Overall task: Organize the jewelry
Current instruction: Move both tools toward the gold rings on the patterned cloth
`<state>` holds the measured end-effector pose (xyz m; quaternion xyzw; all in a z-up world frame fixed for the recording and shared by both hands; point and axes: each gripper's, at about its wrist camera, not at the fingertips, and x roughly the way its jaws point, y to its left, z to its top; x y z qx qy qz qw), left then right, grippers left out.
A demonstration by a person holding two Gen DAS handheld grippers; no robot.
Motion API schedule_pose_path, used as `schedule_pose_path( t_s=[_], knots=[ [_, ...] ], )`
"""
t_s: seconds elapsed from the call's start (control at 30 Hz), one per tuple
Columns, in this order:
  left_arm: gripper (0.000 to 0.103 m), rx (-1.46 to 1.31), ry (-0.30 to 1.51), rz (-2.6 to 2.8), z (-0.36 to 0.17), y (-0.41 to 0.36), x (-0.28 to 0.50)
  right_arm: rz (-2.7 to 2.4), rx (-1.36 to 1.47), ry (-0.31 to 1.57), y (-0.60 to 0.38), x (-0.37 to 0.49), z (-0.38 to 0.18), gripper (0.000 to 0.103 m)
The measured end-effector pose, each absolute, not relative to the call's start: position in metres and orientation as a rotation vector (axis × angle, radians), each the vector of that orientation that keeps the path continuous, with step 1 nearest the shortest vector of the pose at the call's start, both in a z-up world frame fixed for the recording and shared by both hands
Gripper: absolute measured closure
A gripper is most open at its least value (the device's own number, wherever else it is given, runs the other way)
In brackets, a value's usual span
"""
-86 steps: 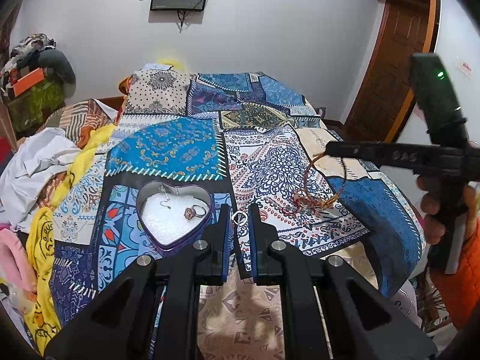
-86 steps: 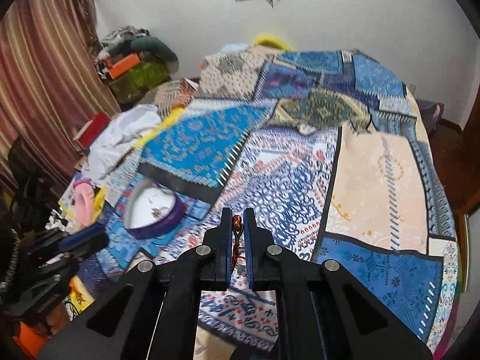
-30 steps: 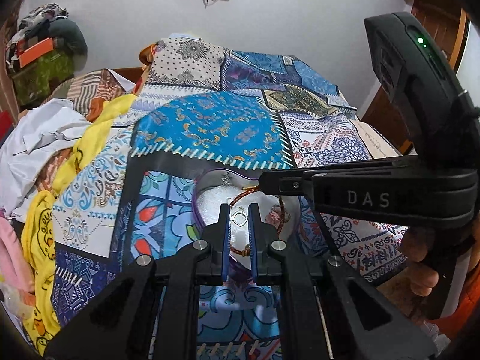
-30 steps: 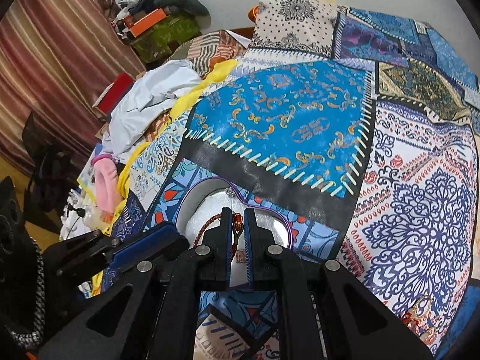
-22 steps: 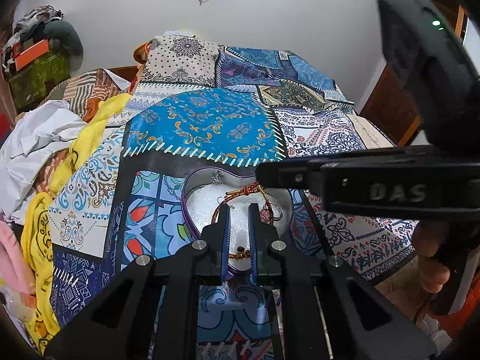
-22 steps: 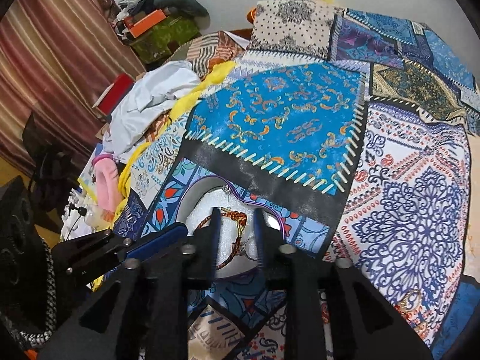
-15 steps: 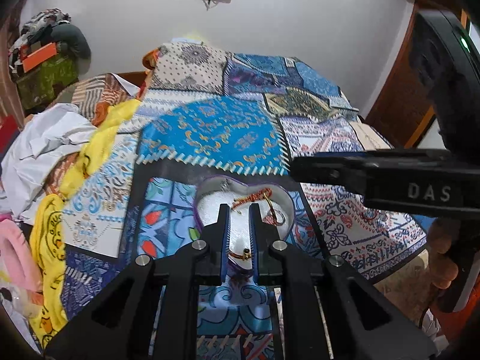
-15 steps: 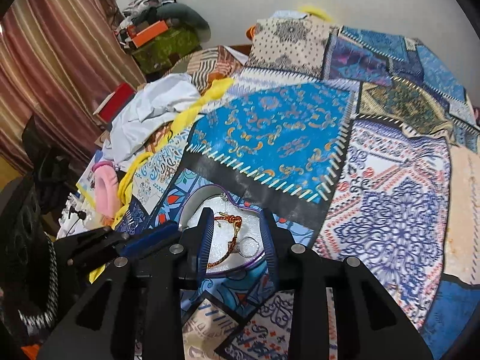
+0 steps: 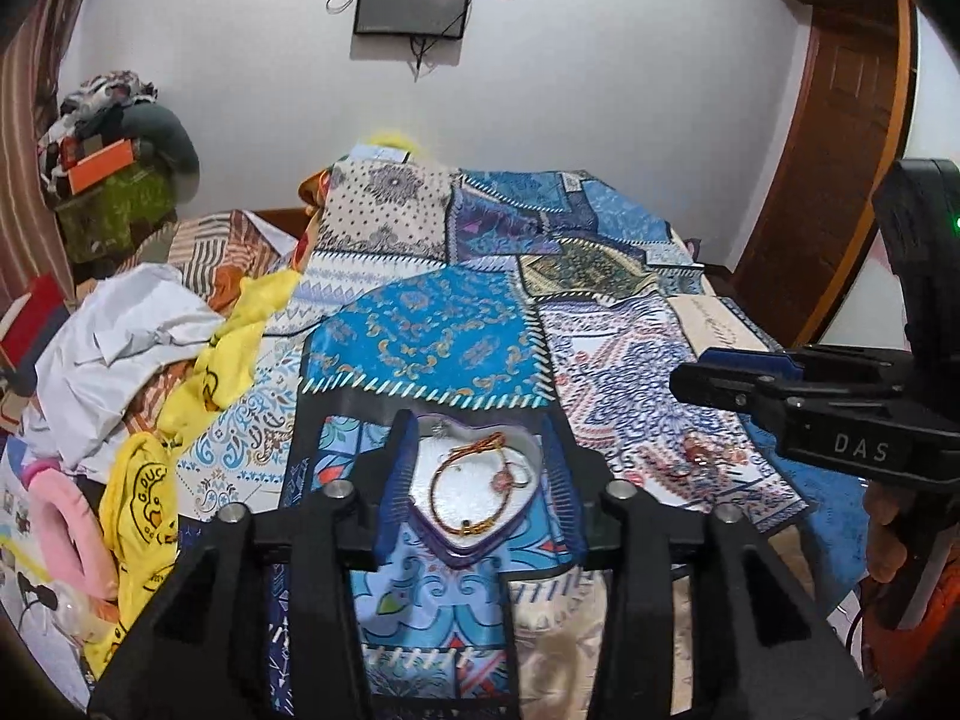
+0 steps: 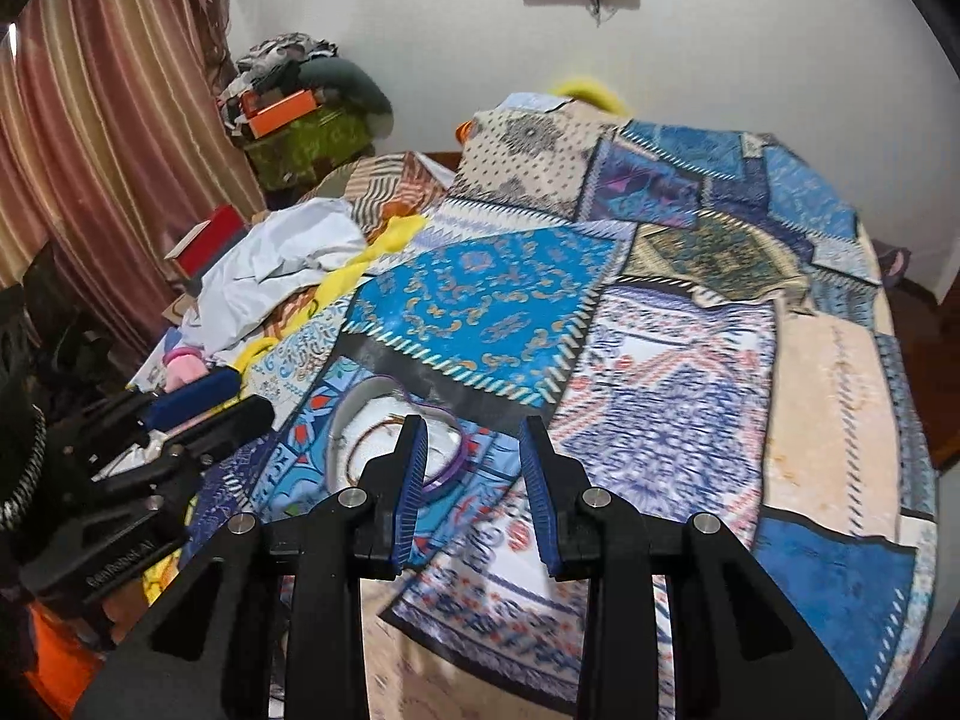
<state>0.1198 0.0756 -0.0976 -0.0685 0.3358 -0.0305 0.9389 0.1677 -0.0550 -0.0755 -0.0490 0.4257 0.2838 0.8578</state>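
Crowding the left edge of the bed, a heap of white and yellow clothes (image 9: 150, 360) lies beside the patchwork bedspread (image 9: 444, 336), with a striped curtain (image 10: 90, 180) behind it. Just right of that heap, near the bedspread's near edge, sits the heart-shaped tin (image 9: 480, 546). It holds a red-and-gold cord bracelet (image 9: 456, 492) looped on the white lining, a ring (image 9: 504, 477) touching the loop, and a small silver piece (image 9: 440, 429) at the far rim. The left gripper (image 9: 477, 489) hangs above the tin, jaws wide and holding nothing, framing it on both sides. Farther right, the bedspread lies flat and bare of objects toward the wooden door (image 9: 840, 120). The right gripper (image 10: 472, 477) hovers there, jaws wide and holding nothing, its left finger overlapping the tin's right edge in its own view.
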Motion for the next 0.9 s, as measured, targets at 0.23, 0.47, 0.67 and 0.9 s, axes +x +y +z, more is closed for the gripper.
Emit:
schedule_pose_path(
  t_s=[0.23,0.47,0.67,0.9],
  knots=[
    [0.047,-0.135,0.68,-0.095,-0.088,0.045,0.122,0.552,-0.081,0.863,-0.09,0.159,-0.066,0.07],
    [0.046,-0.112,0.719,-0.149,-0.095,0.008,0.135,0.463,-0.06,0.833,-0.138,0.155,-0.062,0.07],
    [0.046,-0.091,0.784,-0.199,-0.116,-0.022,0.153,0.401,-0.053,0.849,-0.169,0.155,-0.072,0.069],
    [0.046,-0.058,0.88,-0.218,-0.151,-0.043,0.173,0.376,-0.056,0.906,-0.187,0.158,-0.096,0.069]
  ],
)
